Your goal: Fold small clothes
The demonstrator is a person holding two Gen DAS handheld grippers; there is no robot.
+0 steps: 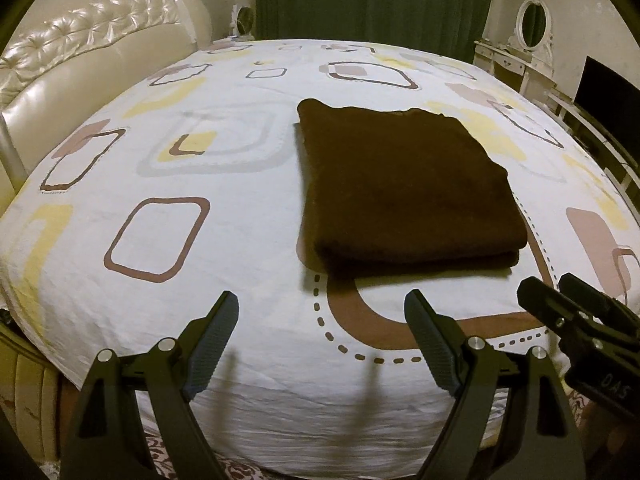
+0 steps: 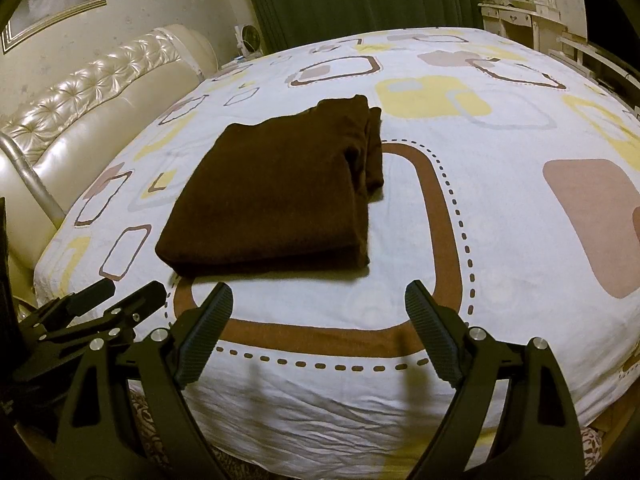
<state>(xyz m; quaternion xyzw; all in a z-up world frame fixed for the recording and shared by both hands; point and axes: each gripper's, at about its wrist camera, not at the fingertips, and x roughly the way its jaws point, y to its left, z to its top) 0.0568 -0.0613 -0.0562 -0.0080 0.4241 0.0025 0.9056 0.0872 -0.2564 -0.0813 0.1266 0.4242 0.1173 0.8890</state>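
A dark brown garment (image 1: 404, 188) lies folded into a neat rectangle on the bed; it also shows in the right wrist view (image 2: 276, 196), with layered edges on its right side. My left gripper (image 1: 322, 304) is open and empty, above the near edge of the bed, short of the garment. My right gripper (image 2: 320, 296) is open and empty, also just short of the garment's near edge. The right gripper (image 1: 560, 292) shows at the lower right of the left wrist view, and the left gripper (image 2: 120, 292) shows at the lower left of the right wrist view.
The bed sheet (image 1: 200, 280) is white with brown and yellow squares. A cream tufted headboard (image 1: 80, 60) stands at the left. A green curtain (image 1: 372, 0) hangs behind. A white dressing table with an oval mirror (image 1: 532, 24) and a dark screen (image 1: 608, 92) stand at the right.
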